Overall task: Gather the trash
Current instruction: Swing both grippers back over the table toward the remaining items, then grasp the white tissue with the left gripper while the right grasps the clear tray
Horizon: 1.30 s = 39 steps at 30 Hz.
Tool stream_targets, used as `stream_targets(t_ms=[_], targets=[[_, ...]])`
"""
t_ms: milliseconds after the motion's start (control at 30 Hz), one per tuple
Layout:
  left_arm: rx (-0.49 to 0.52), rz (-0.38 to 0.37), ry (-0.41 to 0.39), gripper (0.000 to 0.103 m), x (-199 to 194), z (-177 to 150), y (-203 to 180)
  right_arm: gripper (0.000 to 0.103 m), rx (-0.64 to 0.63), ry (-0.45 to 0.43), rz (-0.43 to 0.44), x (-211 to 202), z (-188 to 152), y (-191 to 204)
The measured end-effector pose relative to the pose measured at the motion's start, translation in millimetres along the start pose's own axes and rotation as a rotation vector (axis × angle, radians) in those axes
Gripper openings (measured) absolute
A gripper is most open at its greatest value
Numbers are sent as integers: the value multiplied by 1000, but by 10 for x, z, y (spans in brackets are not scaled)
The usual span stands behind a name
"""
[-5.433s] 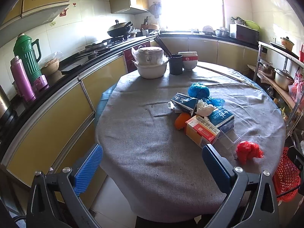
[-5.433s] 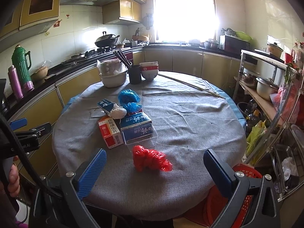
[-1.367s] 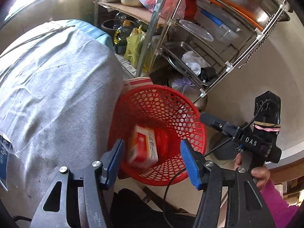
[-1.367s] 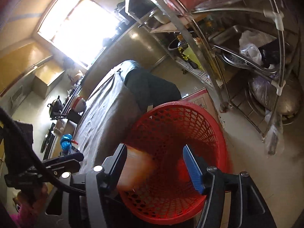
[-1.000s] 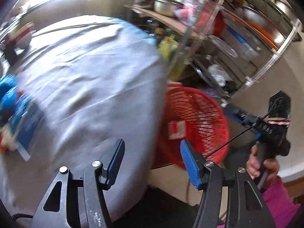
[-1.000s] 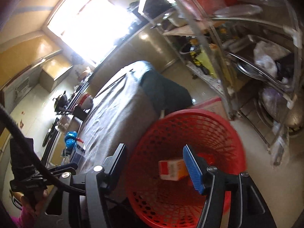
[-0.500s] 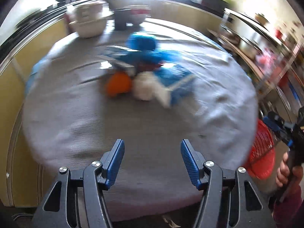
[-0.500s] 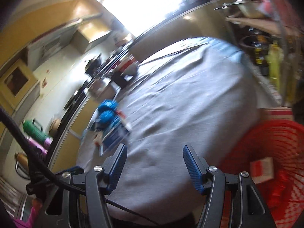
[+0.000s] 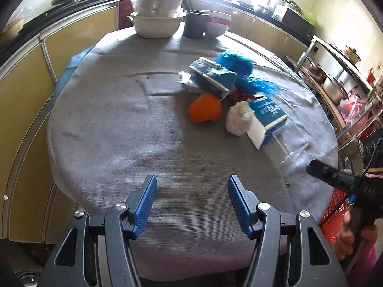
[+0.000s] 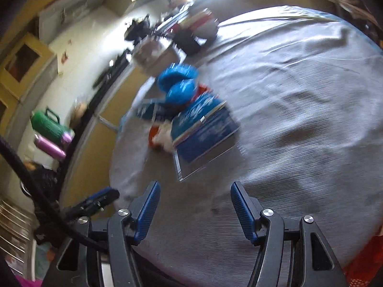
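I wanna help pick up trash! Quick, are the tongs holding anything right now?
Left tongs: open, holding nothing, over the table.
Right tongs: open, holding nothing.

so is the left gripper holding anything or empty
Empty and open: the left gripper has its blue pads apart with only bare grey tablecloth between them, short of the trash pile.

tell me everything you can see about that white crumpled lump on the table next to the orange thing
The white crumpled lump looks like wadded paper or thin plastic; which one cannot be told. It is roughly rounded and wrinkled, with a brighter top. It sits on the grey tablecloth, just right of the orange wad, and appears to press against the white end of the blue carton. Neither gripper touches it. The blurred right wrist view shows only a pale patch of it.
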<state>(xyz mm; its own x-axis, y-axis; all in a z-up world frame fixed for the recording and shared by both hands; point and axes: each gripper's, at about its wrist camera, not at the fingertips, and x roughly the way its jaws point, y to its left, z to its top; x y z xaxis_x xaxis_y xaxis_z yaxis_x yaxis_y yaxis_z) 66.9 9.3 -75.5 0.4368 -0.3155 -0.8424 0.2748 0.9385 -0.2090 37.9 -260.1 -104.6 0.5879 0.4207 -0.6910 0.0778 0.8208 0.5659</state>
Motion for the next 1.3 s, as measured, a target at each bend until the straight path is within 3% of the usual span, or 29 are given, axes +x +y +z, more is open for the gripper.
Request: stream_targets(t_ms=[167, 233, 367, 633, 733, 800, 867, 1100, 1300], targets=[[-36, -3, 3, 62, -7, -14, 128, 65, -68, 36, -150, 352, -34, 239], [-46, -9, 5, 62, -13, -23, 156, 65, -71, 19, -231, 442, -29, 278], [-43, -12, 6, 62, -23, -41, 164, 65, -55, -33, -288, 457, -39, 250], [-55, -12, 24, 62, 29, -43, 203, 65, 147, -211, -399, -42, 54, -437], [-48, -11, 27, 62, 54, -27, 162, 65, 232, -251, -384, -319, 57, -761], [-36, -15, 27, 62, 73, 3, 99, 65, 233, -272, -410, -436, 58, -807], [-16, -28, 24, 62, 92, 46, 20, 65, 217, -281, -360, -478, 72, -775], [18, -138, 7, 62, 231, 358, -313, 70, 19, -260, -328, -280, 72, -328], [-30, -203, 19, 62, 487, 644, -452, 73, -68, -206, -352, -16, 159, -159]])
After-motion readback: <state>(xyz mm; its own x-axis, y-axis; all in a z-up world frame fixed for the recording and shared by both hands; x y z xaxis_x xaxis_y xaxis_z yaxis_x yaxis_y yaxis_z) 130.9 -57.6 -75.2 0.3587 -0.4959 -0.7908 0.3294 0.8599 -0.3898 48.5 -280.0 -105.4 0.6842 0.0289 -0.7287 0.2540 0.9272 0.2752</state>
